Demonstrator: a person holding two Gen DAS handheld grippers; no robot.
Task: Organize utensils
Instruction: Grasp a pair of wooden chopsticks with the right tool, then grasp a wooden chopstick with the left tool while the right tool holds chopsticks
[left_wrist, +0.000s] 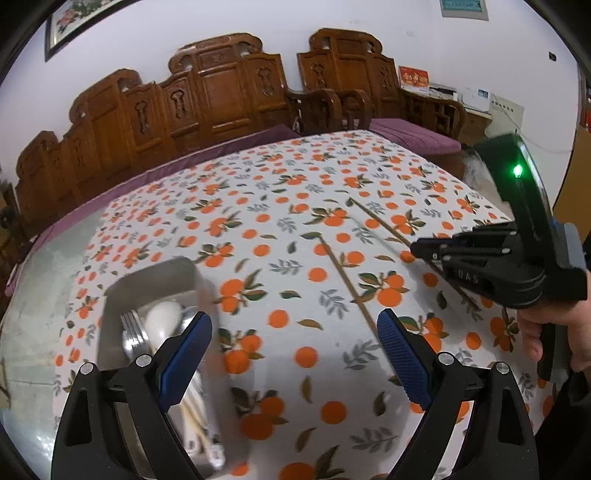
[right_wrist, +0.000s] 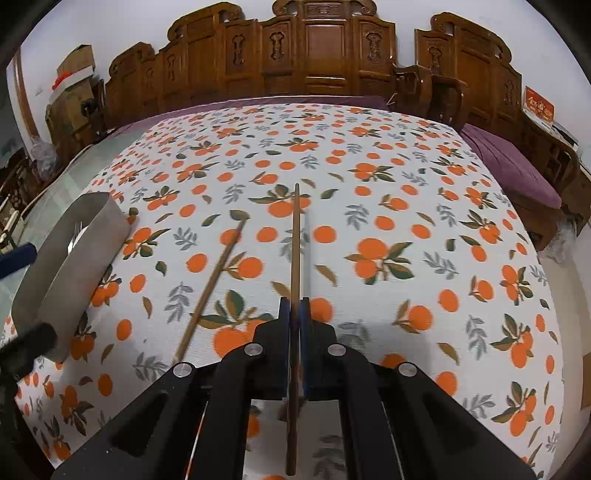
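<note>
Pinching chopstick (right_wrist: 295, 236): right hand-held gripper (right_wrist: 294, 306) | left hand-held gripper (left_wrist: 295, 354): jaws wide, empty

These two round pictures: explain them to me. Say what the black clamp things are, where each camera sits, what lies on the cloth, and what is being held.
No robot here: a person holds a two-finger gripper in each hand, each carrying a fisheye camera looking along its fingers. In the left wrist view, the left gripper stands open near a metal tray holding forks and a white spoon; the right gripper and the hand holding it show at the right. In the right wrist view, the right gripper is shut on one chopstick. A second chopstick lies on the orange-print tablecloth.
</note>
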